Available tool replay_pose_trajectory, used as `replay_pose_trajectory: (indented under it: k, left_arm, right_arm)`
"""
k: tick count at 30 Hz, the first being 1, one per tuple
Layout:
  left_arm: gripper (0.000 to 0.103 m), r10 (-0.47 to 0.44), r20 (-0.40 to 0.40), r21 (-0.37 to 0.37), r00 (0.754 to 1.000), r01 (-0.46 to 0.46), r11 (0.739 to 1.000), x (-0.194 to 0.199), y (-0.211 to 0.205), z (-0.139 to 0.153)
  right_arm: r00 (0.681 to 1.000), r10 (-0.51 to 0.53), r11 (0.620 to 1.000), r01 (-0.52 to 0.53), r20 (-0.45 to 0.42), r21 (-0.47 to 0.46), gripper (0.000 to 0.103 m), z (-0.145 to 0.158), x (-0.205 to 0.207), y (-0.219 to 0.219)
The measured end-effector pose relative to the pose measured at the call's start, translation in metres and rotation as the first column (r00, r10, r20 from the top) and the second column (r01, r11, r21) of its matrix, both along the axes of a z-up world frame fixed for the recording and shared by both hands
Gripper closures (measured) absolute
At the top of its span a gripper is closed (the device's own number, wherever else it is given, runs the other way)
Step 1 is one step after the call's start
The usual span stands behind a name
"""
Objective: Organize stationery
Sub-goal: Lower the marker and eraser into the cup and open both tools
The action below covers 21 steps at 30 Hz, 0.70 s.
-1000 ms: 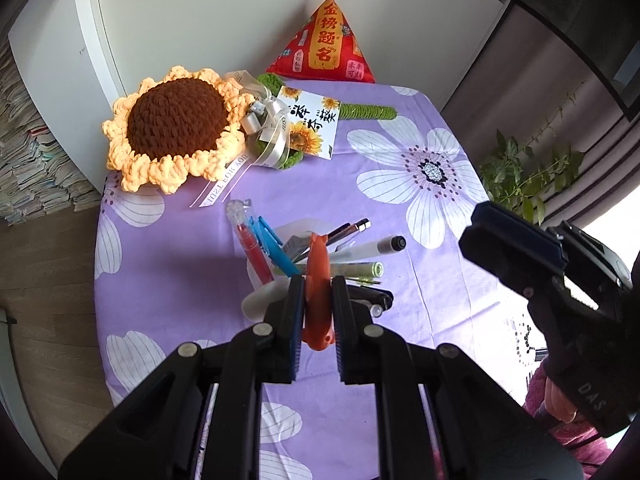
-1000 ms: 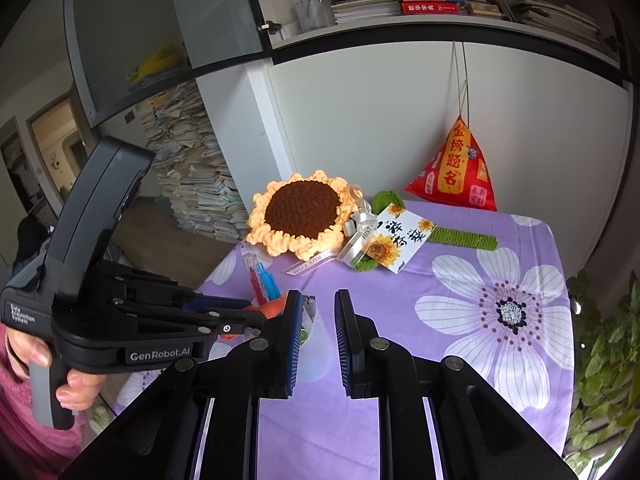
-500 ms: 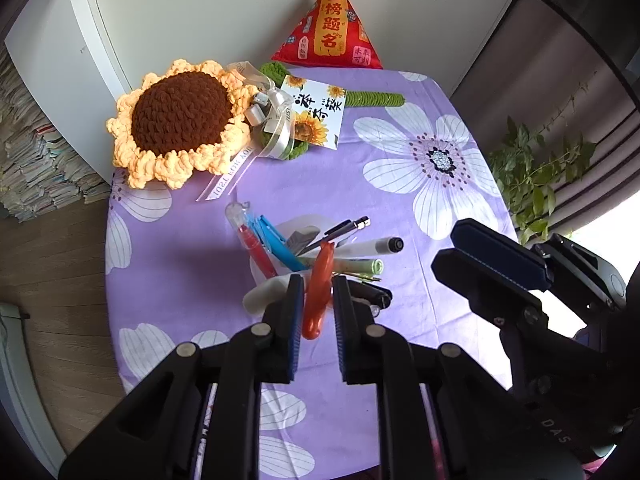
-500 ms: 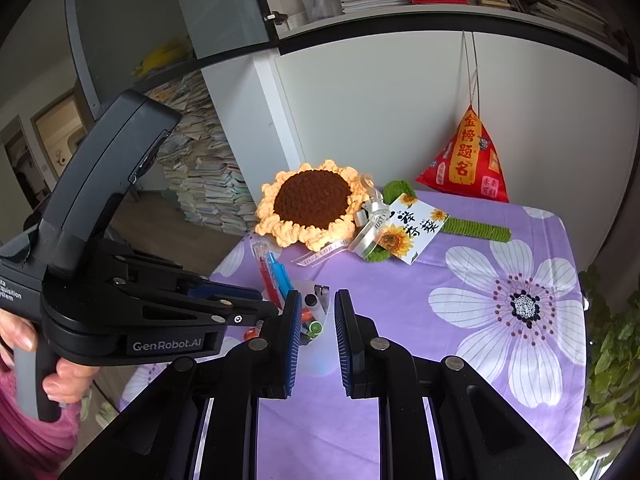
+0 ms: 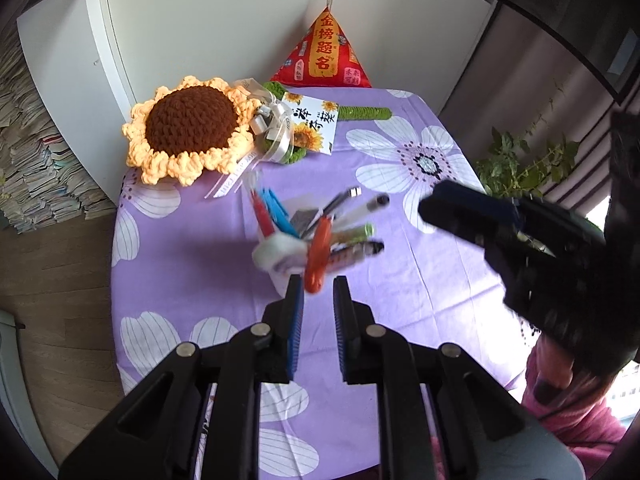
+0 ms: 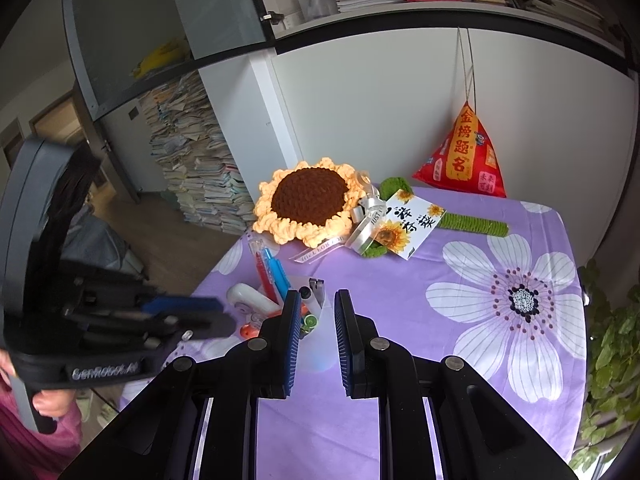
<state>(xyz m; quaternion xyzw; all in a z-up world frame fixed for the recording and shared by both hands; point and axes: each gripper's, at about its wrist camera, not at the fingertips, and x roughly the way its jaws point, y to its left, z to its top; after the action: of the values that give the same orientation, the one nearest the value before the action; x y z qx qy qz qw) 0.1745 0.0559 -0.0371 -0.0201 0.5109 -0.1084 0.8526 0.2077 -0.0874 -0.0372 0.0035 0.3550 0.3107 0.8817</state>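
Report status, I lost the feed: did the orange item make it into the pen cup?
Left gripper opening, nothing between. Right gripper shut, empty. Orange item in pen cup. Nothing blocking.

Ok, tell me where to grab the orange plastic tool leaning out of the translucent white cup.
I'd take the orange plastic tool by its free end, overhanging the translucent white cup's near rim. Come from above on the near side, jaws across its thin width; pens crowd its far end.
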Motion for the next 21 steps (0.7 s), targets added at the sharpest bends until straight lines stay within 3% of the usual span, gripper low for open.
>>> replay_pose_trajectory:
  k: [3, 7, 13, 16, 21]
  left_arm:
    - [0.072, -0.006, 0.009, -0.018, 1.000, 0.006, 1.000, -0.001, 0.001, -0.010]
    - [0.070, -0.008, 0.024, -0.018, 1.000, 0.008, 1.000, 0.001, 0.002, -0.022]
    - [0.078, -0.012, 0.053, -0.035, 0.999, 0.014, 0.999, 0.003, 0.001, -0.028]
    - [0.092, -0.016, 0.066, -0.029, 0.998, 0.017, 0.999, 0.002, 0.000, -0.028]
    - [0.093, -0.030, 0.082, -0.005, 0.996, 0.031, 1.000, -0.002, -0.001, -0.027]
  right_arm:
    - [1.000, -0.004, 1.000, 0.004, -0.005, 0.004, 0.086, 0.000, 0.000, 0.000]
    - [1.000, -0.002, 1.000, 0.002, 0.000, 0.000, 0.086, 0.001, -0.005, 0.001]
    - [1.000, -0.015, 1.000, 0.015, -0.007, -0.009, 0.086, -0.001, -0.004, -0.002]
    - [1.000, -0.022, 1.000, 0.022, -0.012, -0.009, 0.086, -0.003, -0.002, -0.004]
    - [0.999, -0.032, 0.999, 0.032, -0.022, -0.003, 0.086, -0.005, 0.000, -0.004]
